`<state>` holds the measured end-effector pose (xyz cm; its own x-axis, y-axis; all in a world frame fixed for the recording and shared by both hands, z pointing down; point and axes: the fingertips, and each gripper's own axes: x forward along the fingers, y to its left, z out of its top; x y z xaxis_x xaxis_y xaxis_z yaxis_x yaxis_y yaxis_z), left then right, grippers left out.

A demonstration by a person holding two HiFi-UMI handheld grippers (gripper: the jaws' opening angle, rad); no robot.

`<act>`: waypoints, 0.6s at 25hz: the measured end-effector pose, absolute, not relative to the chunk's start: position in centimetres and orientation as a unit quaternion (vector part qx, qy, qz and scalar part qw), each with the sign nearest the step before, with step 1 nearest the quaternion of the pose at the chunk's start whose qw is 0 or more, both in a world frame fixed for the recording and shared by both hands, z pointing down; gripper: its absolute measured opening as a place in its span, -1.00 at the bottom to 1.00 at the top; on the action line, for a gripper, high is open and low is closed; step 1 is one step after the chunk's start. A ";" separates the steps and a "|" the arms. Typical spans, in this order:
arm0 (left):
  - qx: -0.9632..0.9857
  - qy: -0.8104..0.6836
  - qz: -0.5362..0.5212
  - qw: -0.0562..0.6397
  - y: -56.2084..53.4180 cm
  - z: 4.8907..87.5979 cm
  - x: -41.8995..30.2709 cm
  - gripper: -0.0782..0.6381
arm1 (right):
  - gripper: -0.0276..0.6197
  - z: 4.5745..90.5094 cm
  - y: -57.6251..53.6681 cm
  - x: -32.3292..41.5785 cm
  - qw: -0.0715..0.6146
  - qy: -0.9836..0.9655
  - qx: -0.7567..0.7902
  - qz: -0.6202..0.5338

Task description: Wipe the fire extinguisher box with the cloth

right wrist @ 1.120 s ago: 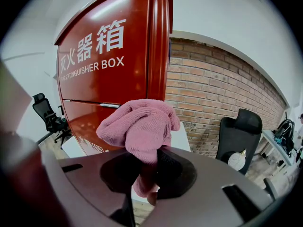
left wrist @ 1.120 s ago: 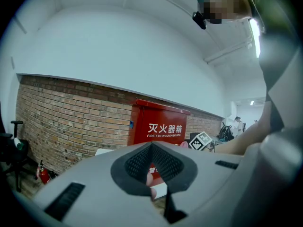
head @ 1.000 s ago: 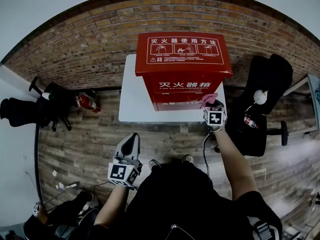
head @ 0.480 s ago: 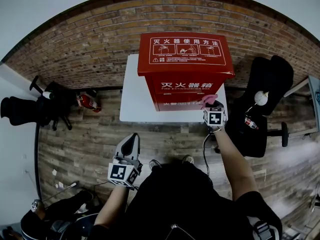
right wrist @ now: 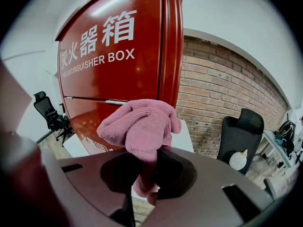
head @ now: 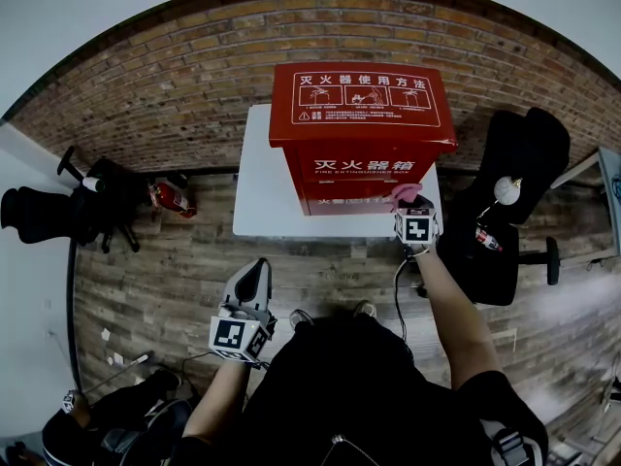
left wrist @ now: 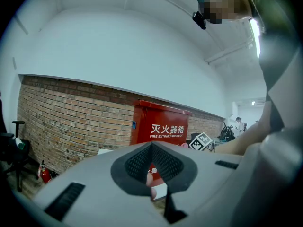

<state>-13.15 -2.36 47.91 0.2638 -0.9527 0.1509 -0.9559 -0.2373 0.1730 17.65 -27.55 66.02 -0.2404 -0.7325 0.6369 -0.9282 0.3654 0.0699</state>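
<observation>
A red fire extinguisher box [head: 364,139] stands on a small white table [head: 260,187] against the brick wall. My right gripper [head: 406,202] is shut on a pink cloth [head: 408,193] at the box's lower right front corner. In the right gripper view the bunched cloth [right wrist: 142,124] rises from the jaws and sits against the red box [right wrist: 113,65] near its right edge. My left gripper [head: 254,272] hangs low by the person's body, well short of the table, shut with nothing in it. The left gripper view shows the box [left wrist: 161,126] ahead beyond the left gripper [left wrist: 152,174].
A black office chair [head: 514,192] stands right of the table, close to my right arm. A small red extinguisher [head: 170,200] and another black chair [head: 58,212] are on the wooden floor at the left. Someone crouches at the bottom left [head: 107,425].
The right gripper and cloth stay at the box's lower right corner, shifting only slightly. The left gripper has not moved.
</observation>
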 end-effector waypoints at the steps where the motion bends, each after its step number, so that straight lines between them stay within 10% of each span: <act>1: 0.786 -0.607 0.006 0.116 -2.4 47.9 -13.2 -0.72 | -0.68 66.0 -27.6 17.5 0.297 -0.771 0.538 0.164; 15: 0.787 -0.605 0.005 0.118 -2.4 47.8 -13.6 -0.72 | -0.68 66.1 -27.3 16.2 0.303 -0.775 0.530 0.164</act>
